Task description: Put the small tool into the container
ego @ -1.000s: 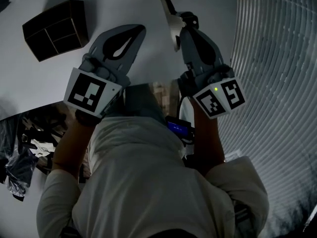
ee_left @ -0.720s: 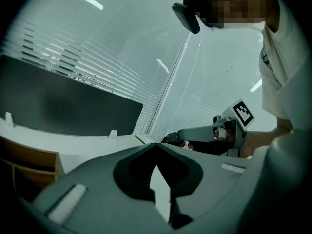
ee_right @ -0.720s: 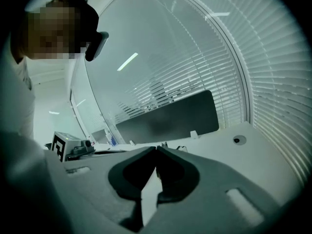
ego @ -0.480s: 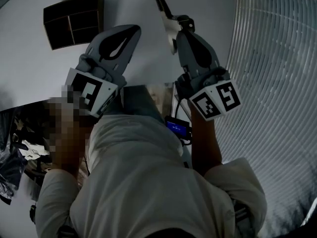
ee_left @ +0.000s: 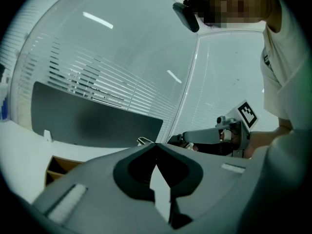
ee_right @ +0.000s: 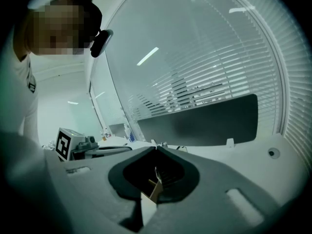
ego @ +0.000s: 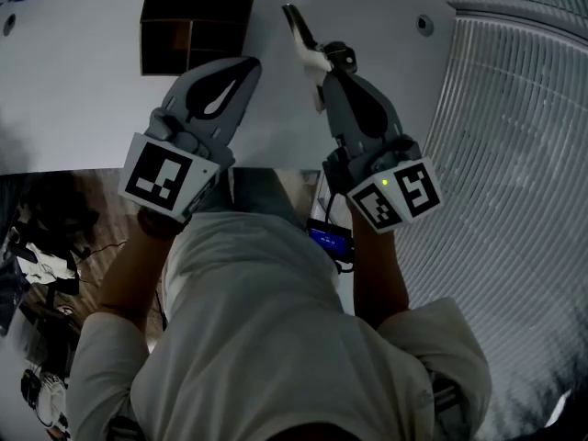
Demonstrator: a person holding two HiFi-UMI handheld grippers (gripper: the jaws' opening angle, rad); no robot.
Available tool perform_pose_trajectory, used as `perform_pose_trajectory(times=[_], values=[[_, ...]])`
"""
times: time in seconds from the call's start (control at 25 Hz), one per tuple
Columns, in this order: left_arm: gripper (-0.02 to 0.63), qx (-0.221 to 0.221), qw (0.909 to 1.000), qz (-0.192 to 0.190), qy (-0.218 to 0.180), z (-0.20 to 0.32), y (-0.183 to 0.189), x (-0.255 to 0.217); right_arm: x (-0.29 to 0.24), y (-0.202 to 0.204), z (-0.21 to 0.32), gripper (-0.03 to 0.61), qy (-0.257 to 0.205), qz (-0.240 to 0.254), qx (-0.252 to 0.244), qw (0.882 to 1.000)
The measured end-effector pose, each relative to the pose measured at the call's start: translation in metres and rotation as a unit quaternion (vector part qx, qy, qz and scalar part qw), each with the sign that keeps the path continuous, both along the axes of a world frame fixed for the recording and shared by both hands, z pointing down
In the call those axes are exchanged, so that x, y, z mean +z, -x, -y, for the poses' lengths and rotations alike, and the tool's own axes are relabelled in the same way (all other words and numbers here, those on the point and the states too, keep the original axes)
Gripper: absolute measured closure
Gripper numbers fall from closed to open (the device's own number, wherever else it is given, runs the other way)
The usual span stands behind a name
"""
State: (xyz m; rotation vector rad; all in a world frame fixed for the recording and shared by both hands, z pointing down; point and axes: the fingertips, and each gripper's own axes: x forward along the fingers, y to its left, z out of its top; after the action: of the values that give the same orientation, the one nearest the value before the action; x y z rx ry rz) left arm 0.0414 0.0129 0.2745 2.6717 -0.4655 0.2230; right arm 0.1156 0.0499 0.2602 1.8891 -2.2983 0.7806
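A brown container with open compartments lies on the white table, at the far side. My right gripper is shut on the small tool, a thin dark-tipped piece that sticks out ahead of the jaws, just right of the container. In the right gripper view a sliver of the tool shows between the jaws. My left gripper hovers just below the container's near right corner, shut with nothing in it. The left gripper view shows the container low on the left and the right gripper to the right.
The table's near edge runs just behind both grippers. A round hole sits in the table's right part. Window blinds fill the right side. A dark panel stands at the table's back. Clutter lies on the floor at left.
In the head view the container has shifted from the upper left toward the centre, now just ahead of the left gripper. Both grippers stay shut, the right one still holding the tool.
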Motion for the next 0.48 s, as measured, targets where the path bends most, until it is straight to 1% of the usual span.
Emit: perform_pose_trajectory(times=[0.08, 0.24, 0.36, 0.48], values=[[0.611, -0.012, 0.9999, -0.001, -0.003, 0.008, 0.012, -0.001, -0.001, 0.013, 0.009, 0.572, -0.001, -0.005, -0.017, 1.000], [0.611, -0.027, 0.9993, -0.004, -0.025, 0.013, 0.024, -0.006, -0.009, 0.026, 0.017, 0.571, -0.009, -0.018, -0.049, 0.999], [0.611, -0.047, 0.9986, -0.007, -0.022, 0.033, 0.057, -0.001, -0.007, 0.064, 0.039, 0.571, -0.008, -0.026, -0.078, 0.997], [0.611, -0.076, 0.9971, -0.004, -0.011, 0.051, 0.085, 0.014, 0.005, 0.096, 0.060, 0.571, -0.006, -0.031, -0.116, 0.993]])
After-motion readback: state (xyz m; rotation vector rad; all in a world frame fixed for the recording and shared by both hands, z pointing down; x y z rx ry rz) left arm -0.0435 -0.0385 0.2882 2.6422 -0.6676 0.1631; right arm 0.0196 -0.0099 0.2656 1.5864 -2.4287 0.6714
